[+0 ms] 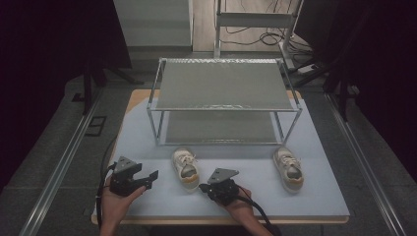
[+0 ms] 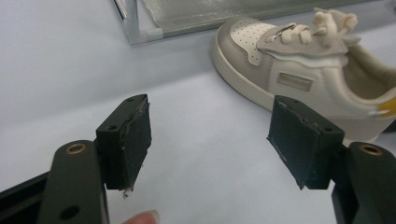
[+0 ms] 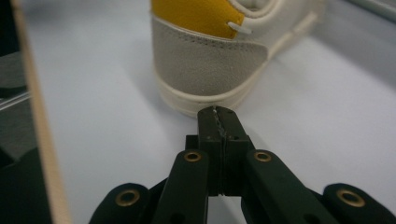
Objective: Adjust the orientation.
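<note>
Both shoes on desk (image 1: 147,196) before rack (image 1: 223,101), none shelved. Left tool (image 1: 147,178) apart, empty; right tool (image 3: 218,114) pinched together behind near shoe (image 1: 186,168) heel.

Near shoe (image 3: 210,56) — toe cut off above; heel (image 2: 373,93) cropped — right edge.

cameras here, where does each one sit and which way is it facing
High view: above the person's side, looking forward and down at the table, rack, two shoes; both hands show.
Left gripper view: on the left tool, jaws open, facing the near shoe.
Right gripper view: on the right tool, jaws shut, facing that shoe's heel.
Shared: the near shoe.
</note>
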Motion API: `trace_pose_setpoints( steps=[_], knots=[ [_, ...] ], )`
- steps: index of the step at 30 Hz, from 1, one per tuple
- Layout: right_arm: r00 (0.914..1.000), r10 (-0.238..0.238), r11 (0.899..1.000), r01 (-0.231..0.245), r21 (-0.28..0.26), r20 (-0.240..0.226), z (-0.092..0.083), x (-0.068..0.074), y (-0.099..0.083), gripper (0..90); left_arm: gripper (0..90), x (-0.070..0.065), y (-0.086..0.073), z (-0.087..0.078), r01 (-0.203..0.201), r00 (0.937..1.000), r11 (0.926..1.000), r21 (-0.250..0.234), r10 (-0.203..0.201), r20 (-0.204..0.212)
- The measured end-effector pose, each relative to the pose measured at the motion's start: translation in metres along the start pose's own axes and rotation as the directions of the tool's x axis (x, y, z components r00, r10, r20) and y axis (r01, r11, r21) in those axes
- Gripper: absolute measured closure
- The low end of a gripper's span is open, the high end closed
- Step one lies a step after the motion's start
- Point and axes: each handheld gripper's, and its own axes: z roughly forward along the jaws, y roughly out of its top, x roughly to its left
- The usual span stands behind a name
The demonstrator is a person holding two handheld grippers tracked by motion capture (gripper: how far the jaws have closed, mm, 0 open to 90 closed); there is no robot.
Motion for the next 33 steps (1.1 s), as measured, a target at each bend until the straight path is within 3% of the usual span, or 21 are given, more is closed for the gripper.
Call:
trace_pose_setpoints(
  steps=[4,5,12,16,21,25,33],
  knots=[
    [0.9985,-0.018,1.000,0.018,0.002,-0.053,0.009,0.008,0.006,89.3,29.5,0.000,0.000,-0.002,-0.001,1.0000,1.0000,0.001,0.001,-0.006],
    [0.9967,-0.041,0.999,0.042,0.004,-0.070,0.016,0.014,0.011,88.5,29.5,0.001,0.000,-0.003,-0.001,1.0000,1.0000,0.003,0.001,-0.006],
    [0.9911,-0.074,0.997,0.075,0.004,-0.111,0.039,0.028,0.029,87.6,29.4,0.004,0.000,-0.003,0.003,1.0000,1.0000,0.001,-0.003,-0.004],
    [0.9904,-0.091,0.996,0.092,0.010,-0.104,0.044,0.032,0.034,86.1,29.4,0.005,0.000,-0.004,0.008,1.0000,1.0000,-0.001,-0.008,0.000],
    [0.9967,-0.072,0.997,0.070,-0.040,-0.038,0.015,0.022,0.027,85.0,29.4,0.005,0.001,-0.003,0.007,1.0000,1.0000,-0.002,-0.007,0.004],
    [0.9997,-0.025,0.998,0.025,-0.066,0.010,-0.016,0.006,0.012,83.3,29.4,0.001,0.003,-0.001,-0.002,0.9999,1.0000,0.002,0.002,0.010],
    [0.9916,0.074,0.992,-0.062,-0.110,0.107,-0.066,-0.021,-0.025,80.9,29.1,-0.007,0.006,0.002,-0.017,0.9998,0.9998,0.008,0.017,0.010]
  ],
)
